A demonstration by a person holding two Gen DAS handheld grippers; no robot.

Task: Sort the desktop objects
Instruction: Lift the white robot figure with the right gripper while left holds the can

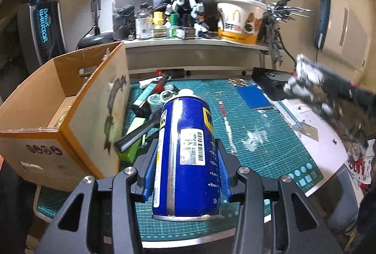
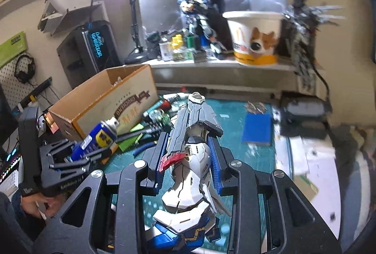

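The left tongs (image 1: 186,174) are clamped on a blue spray can (image 1: 188,155), their blue pads pressed against its two sides. The can is held off the bench (image 1: 270,136), white cap pointing away from the camera, barcode label facing up. In the right wrist view the same can (image 2: 98,139) sits in the left tongs (image 2: 94,150) just beside the front corner of the cardboard box (image 2: 105,99).

The right tongs (image 2: 188,160) are clamped on a white, grey and blue robot model (image 2: 188,174), which lies lengthwise between the pads with its long grey part reaching forward over the green mat (image 2: 253,160). From the left wrist camera the model (image 1: 312,80) shows blurred at the right, raised above the bench.

The open box (image 1: 70,113) stands at the mat's left edge. Between box and can lies a heap of tubes, tape rolls and tools (image 1: 150,103). A blue pad (image 1: 253,96) lies flat on the mat further right. On the shelf (image 1: 188,42) behind stand another robot figure (image 1: 185,7), small bottles and a paper bucket (image 1: 239,19).
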